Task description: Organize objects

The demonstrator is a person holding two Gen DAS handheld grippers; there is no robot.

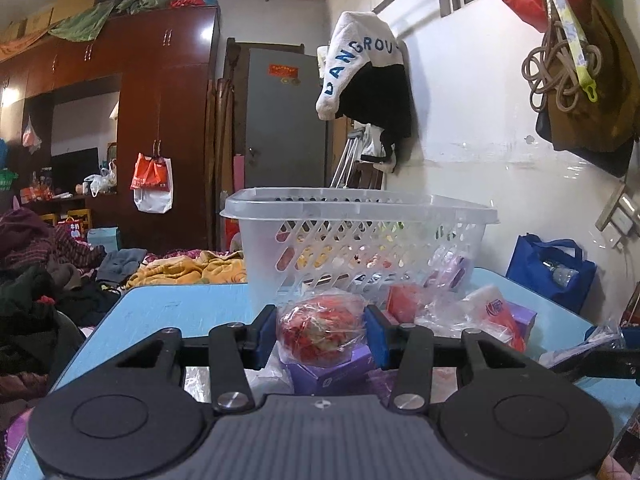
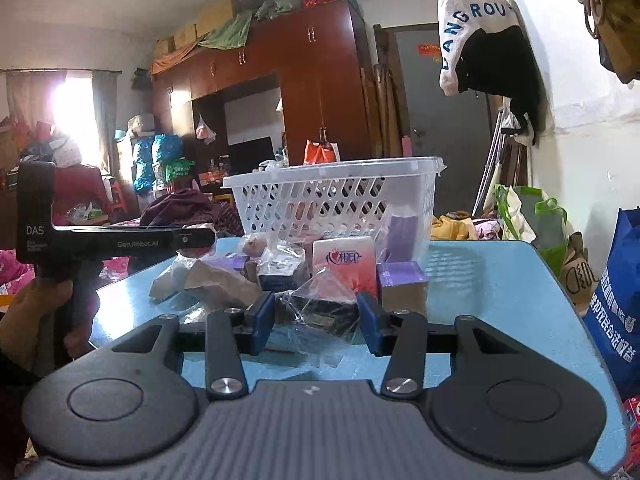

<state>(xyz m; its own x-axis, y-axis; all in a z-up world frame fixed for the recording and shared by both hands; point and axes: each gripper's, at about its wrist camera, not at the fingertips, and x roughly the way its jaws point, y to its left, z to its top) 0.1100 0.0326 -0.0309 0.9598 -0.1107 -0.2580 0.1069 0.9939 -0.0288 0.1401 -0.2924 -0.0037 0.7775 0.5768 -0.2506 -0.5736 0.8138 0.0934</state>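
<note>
My left gripper is shut on a round red snack in clear wrap, held just above a purple box on the blue table. The white lattice basket stands right behind it, with packets inside. My right gripper has its blue pads on both sides of a dark packet in clear wrap; whether they press it I cannot tell. Beyond it lie a red-and-white tissue pack, purple boxes and the basket. The left gripper's body shows at the left.
A blue shopping bag stands at the table's right edge. The white wall with hanging clothes is close on the right. Piled clothes and bedding lie left of the table. More wrapped packets crowd the table by the basket.
</note>
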